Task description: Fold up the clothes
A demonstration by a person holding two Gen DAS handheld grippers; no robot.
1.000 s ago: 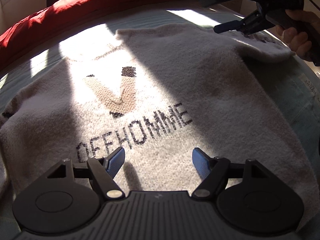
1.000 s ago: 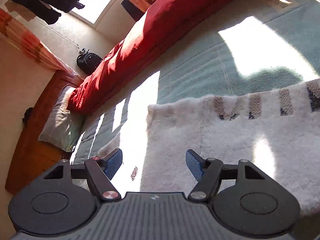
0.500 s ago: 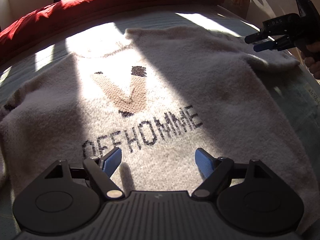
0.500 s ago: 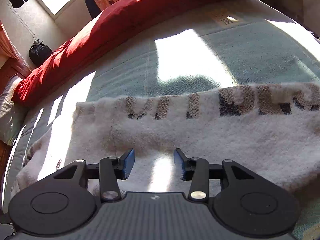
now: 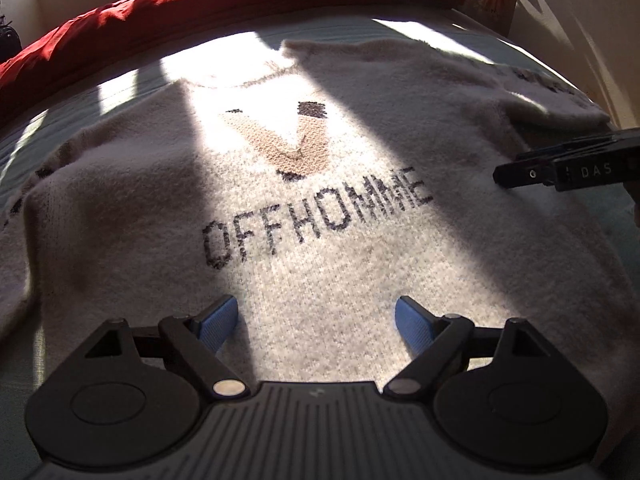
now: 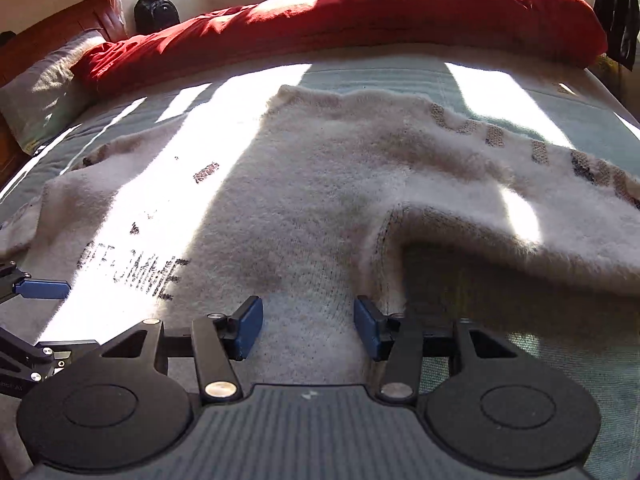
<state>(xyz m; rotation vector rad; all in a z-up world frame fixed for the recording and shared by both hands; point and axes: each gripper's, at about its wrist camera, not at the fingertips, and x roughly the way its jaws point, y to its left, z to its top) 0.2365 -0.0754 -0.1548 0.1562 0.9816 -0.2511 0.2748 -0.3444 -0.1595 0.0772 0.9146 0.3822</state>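
Observation:
A cream knitted sweater (image 5: pixel 320 240) lettered OFFHOMME lies flat, front up, on a teal bed cover (image 6: pixel 500 80). My left gripper (image 5: pixel 316 312) hovers over its lower front; the jaws are opening wide and nothing is between them. My right gripper (image 6: pixel 308 320) sits over the sweater's (image 6: pixel 300 208) right side, just below the armpit, jaws half apart and opening a little, with knit under them but not pinched. The right sleeve (image 6: pixel 520 208) stretches out to the right. In the left wrist view the right gripper (image 5: pixel 520 170) enters from the right edge. One of the left fingers (image 6: pixel 44 289) shows at the left of the right wrist view.
A red duvet (image 6: pixel 360 12) is bunched along the far side of the bed. A grey-green pillow (image 6: pixel 40 92) lies at the far left by a wooden headboard (image 6: pixel 48 40), with a black bag (image 6: pixel 154 10) behind. Strong sun bands and shadows cross the cover.
My right gripper swung from the sleeve's end in to the sweater's side by the armpit, rolling level, its jaws narrower than at first. The left jaws widened and the gripper shifted slightly.

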